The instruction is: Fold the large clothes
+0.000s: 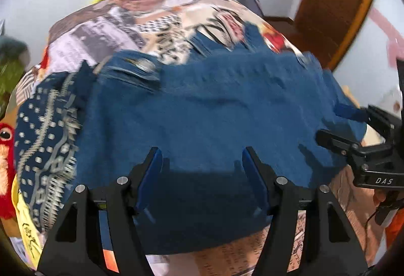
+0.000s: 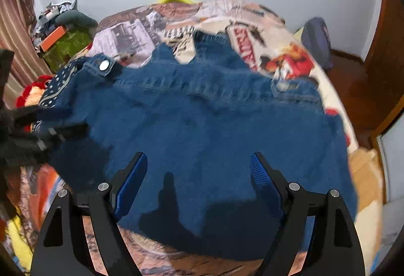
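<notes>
1. Denim jacket (image 1: 214,109), left wrist view: spread flat across patchwork-print bedspread (image 1: 141,21), covering most of the bed's near half; metal snap button (image 1: 145,65) on a band at upper left, blurred. Patterned navy lining or cloth (image 1: 45,129) showing at left edge, just beside the denim; which of the two, cannot tell.
2. Left gripper (image 1: 200,162): blue-padded fingers (image 1: 151,175) spread wide, nothing between them, hovering above the jacket's near hem; contact with cloth not discernible.
3. Right gripper (image 1: 353,124), same view: at far right by the jacket's edge, fingers apart, a blue fold lying against the upper one; grip uncertain.
4. Red plush toy (image 1: 5,149) at left margin; wooden door (image 1: 335,6) at upper right.
5. Denim jacket (image 2: 214,124), right wrist view: same flat spread on bedspread (image 2: 252,31); snap button (image 2: 104,65) at upper left, chest pocket flap (image 2: 285,88) at right.
6. Right gripper (image 2: 199,167): fingers wide apart, empty, above the near hem.
7. Left gripper (image 2: 53,124), blurred at left edge, over the jacket's side; fingers apart, hold on cloth cannot be told.
8. Backpack (image 2: 317,41) on floor beyond the bed; cluttered green box (image 2: 65,49) at upper left.
</notes>
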`<state>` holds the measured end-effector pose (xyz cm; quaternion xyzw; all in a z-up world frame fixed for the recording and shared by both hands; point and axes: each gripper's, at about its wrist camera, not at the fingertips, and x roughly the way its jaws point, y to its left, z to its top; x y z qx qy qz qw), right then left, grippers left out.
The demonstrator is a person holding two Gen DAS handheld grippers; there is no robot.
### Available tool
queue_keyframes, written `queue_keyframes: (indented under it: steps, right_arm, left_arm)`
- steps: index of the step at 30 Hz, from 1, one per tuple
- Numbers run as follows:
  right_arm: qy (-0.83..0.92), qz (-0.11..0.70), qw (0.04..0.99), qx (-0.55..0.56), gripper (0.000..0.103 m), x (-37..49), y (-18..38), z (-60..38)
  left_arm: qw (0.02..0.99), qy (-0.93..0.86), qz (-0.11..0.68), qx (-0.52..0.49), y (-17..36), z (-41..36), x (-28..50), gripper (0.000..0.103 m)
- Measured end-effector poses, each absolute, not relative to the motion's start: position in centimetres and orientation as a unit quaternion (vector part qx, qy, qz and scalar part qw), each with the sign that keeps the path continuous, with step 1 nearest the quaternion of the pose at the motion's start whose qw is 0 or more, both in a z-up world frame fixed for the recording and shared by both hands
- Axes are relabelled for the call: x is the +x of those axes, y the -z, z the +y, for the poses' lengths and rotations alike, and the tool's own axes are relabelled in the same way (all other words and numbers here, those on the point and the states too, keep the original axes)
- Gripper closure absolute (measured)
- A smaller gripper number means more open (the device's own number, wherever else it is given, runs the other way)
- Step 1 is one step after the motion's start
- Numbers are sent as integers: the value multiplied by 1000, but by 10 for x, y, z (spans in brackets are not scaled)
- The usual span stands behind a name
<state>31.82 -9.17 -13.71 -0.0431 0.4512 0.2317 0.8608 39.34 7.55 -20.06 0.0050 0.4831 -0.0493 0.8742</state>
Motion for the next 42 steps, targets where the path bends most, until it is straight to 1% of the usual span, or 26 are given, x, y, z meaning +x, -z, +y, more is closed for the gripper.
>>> queue_keyframes:
  steps: [4,7,11,12,13,15,22,29,33,38,42]
  right_arm:
    - [-208,490,844,-58,22,320,162,-94]
    - [-176,492,849,-74,22,321,172,-106]
    - [-149,488,858,-58,22,323,172,-134]
    - [-145,488,859,-54,22,324,172,-140]
    - [-136,488,861,-52,22,324,171,-147]
    - [-121,486,864,-49,22,324,169,-157]
    - [-93,485,869,-26,22,314,166,-189]
    - [-84,476,873,-57,22,294,153,-191]
    - [-95,462,880,-42,22,283,138,-191]
    - [-111,436,893,-37,22,269,112,-184]
    - [-118,404,906,-49,22,260,95,-172]
  left_arm:
    - [866,53,497,4,224,63,391,38]
    - [863,45,503,0,237,67,391,38]
    - [870,52,490,5,233,71,380,38]
    - [873,43,485,12,230,72,375,37]
    - [877,27,478,21,228,74,370,33]
    - [881,8,473,25,226,78,364,30]
    - [882,-45,469,-22,227,124,341,30]
    - [883,-74,461,-49,214,145,319,30]
    - [879,-126,457,-51,210,155,312,30]
    - [876,-173,434,-122,197,190,304,30]
    - [873,-164,425,-174,190,203,296,30]
